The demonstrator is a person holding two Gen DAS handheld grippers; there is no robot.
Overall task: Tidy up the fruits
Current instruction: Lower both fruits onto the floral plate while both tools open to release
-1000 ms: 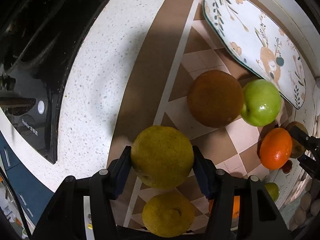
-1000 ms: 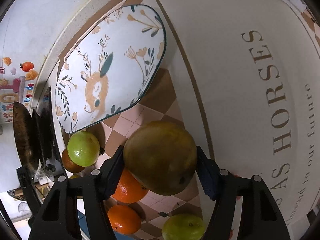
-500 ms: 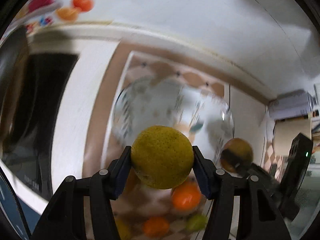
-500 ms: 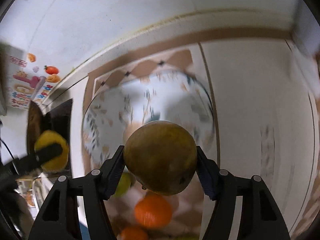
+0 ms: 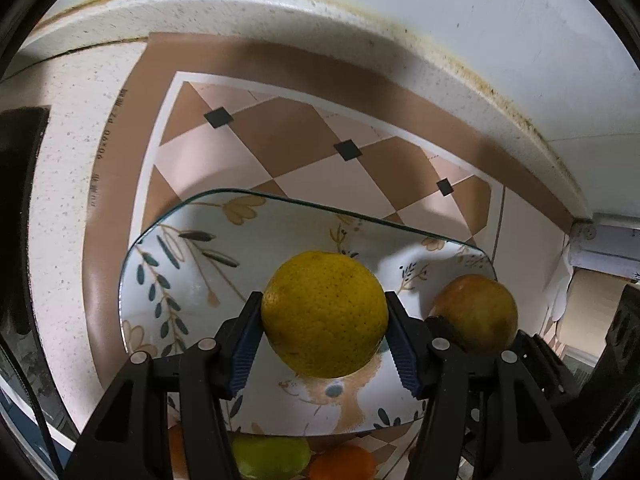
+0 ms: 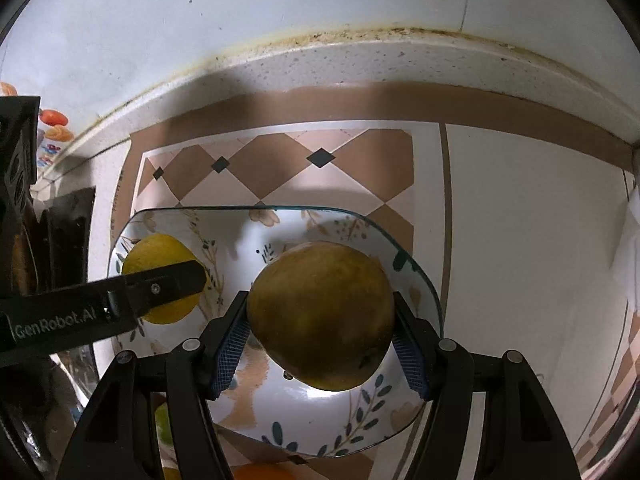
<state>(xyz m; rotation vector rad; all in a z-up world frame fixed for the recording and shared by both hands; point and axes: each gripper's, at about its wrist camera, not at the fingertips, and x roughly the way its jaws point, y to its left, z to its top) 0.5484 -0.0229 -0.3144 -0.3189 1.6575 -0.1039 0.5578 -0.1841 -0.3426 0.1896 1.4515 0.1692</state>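
fruit in both claws right now. left gripper (image 5: pixel 324 336) is pinching a yellow citrus (image 5: pixel 324 314) between its blue ribbed pads (image 5: pixel 245 344), squeezed on both sides, and it hangs over the near-left part of the floral plate (image 5: pixel 168 264). right gripper (image 6: pixel 320 340) is doing the same thing with a brownish-green mango (image 6: pixel 320 314), clamped tight between its pads, held over the middle-right of that plate.

from the right wrist view you can see the left gripper's black finger crossing in front of the yellow citrus on the plate's left side, and from the left wrist view the mango sits off to the right, near the citrus but not touching it.

plate is a glassy rounded-rectangle thing with a deer and leaf print, sitting on a brown and pink diamond-pattern mat (image 5: pixel 304 148) on the speckled counter (image 5: pixel 60 184), close to the white back wall (image 6: pixel 280 4).

down at the bottom edge of the left view, in front of the plate, there's a green apple (image 5: pixel 276 454) and an orange (image 5: pixel 344 466) poking out on the mat. can't tell whether either held fruit is touching the plate surface.
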